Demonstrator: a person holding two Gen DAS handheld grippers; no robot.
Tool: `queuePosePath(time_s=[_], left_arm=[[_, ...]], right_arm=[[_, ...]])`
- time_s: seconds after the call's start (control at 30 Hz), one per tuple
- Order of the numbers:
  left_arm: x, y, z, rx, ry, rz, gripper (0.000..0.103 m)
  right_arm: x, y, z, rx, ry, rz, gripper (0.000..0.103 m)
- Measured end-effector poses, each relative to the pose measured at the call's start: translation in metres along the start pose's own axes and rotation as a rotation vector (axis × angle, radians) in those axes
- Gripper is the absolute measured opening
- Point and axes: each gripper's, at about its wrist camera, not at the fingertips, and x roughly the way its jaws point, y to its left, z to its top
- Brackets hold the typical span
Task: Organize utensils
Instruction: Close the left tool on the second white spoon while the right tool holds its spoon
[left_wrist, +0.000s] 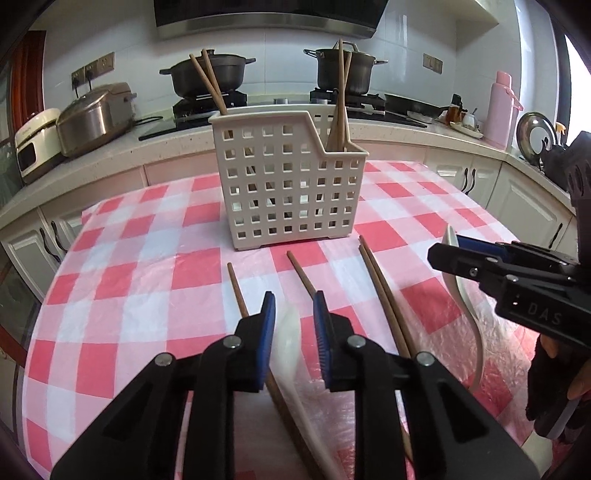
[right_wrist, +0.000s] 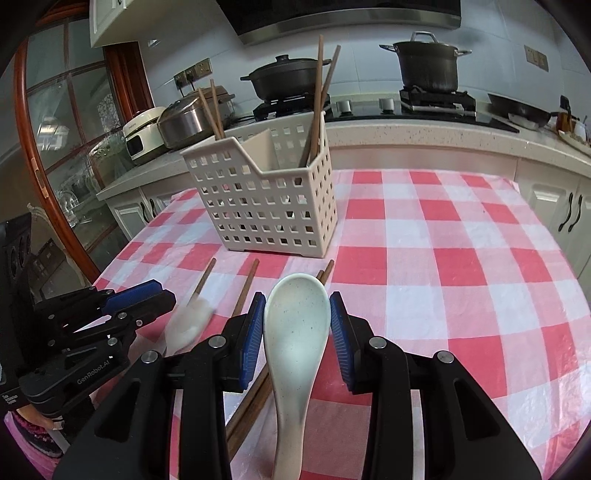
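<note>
Right claw (right_wrist: 297, 325) grips spoon (right_wrist: 295, 332), basket (right_wrist: 266, 206) beyond

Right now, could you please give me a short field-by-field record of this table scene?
surface: pink checked tablecloth
holder: white perforated caddy, upright
in holder: standing chopsticks, in two compartments
on cloth: four loose chopsticks, in front of the caddy
left gripper: blurred spoon between its jaws, grip unclear
right gripper: jaws shut on speckled spoon, bowl forward
</note>
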Motion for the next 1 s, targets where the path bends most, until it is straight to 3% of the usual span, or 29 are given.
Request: queuePosePath(time_s=[0.17,0.3,0.6,0.67,0.83,1.0], left_arm=[[0.010,0.008,-0.003,-0.029,0.049,-0.016,0.017],[0.015,0.011,-0.004,-0.039,0.070,-0.034,0.038],[0.047,0.020,-0.009,-0.066,0.166,-0.045,0.039],[0.053,0.021,-0.008,-0.060,0.172,-0.036,0.033],[0.055,0.015,-0.006,-0.028,0.172,-0.028,0.006],[0.045,0.011,-0.003,-0.021,0.127,-0.011,0.002]], right_arm=[[-0.001,0.000,-0.001,0.002,0.005,-0.006,0.035],[0.000,-0.001,-0.002,0.004,0.006,-0.004,0.035],[0.006,-0.003,-0.004,0.015,0.016,0.004,0.035],[0.008,-0.005,-0.005,0.020,0.020,0.004,0.035],[0.008,-0.008,-0.005,0.030,0.019,0.002,0.035],[0.003,-0.006,-0.002,0.021,0.005,-0.002,0.035]])
